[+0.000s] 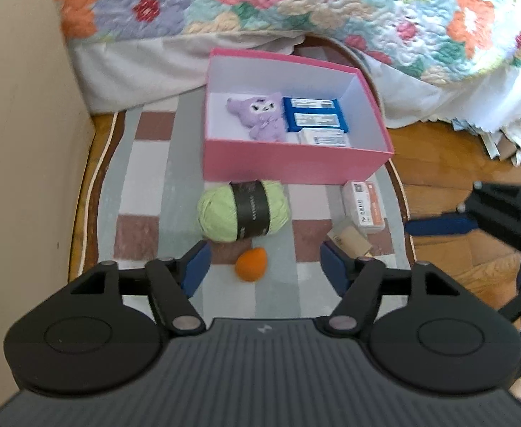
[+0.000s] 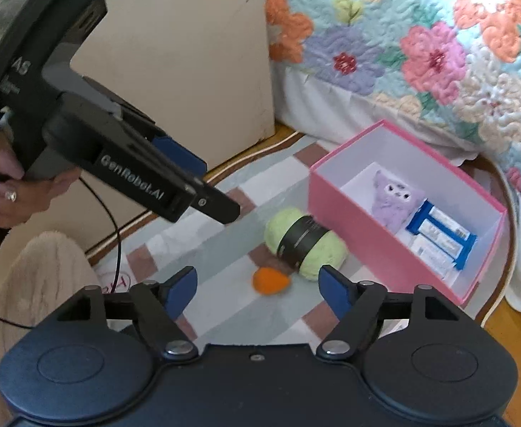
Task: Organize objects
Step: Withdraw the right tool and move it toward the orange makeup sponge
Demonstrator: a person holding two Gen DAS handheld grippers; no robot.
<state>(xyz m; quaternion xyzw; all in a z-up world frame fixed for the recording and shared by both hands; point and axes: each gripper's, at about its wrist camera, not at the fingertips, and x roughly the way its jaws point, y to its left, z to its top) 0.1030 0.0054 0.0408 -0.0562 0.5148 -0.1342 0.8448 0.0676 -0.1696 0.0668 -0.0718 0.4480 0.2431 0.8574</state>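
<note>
— What is seen closest to the left wrist camera?
— Left tongs [image 1: 264, 267] are seen spread wide with nothing held between them; an orange egg-shaped sponge [image 1: 250, 263] lies on the checked mat [image 1: 146, 156] between the blue pads, untouched.

— And just beyond it?
— A ball of pale green yarn [image 1: 243, 210] with a dark paper band is laid on its side, just in front of the pink box [image 1: 288, 163]. To the right of the yarn, a small white-and-orange packet [image 1: 363, 206] and a tan piece [image 1: 351, 239] are seen near the mat's edge.

— What is kept in the box?
— A purple plush toy [image 1: 260, 115] is lodged at the left; beside it two blue-wrapped bars [image 1: 315, 114] and a white packet [image 1: 326, 138] are lined up against the right wall.

— How are the right tongs found?
— Right tongs [image 2: 256, 284] are likewise held wide apart and empty. From that view the sponge [image 2: 271, 281] is framed between the fingertips, the yarn [image 2: 305, 245] just behind it, the box [image 2: 353, 227] to the right.

— Is the other tool visible there?
— The left unit is seen at upper left, gripped by a hand [image 2: 7, 178] wearing a ring, angled down toward the mat. A floral quilt [image 2: 420, 35] is draped over the bed behind.
</note>
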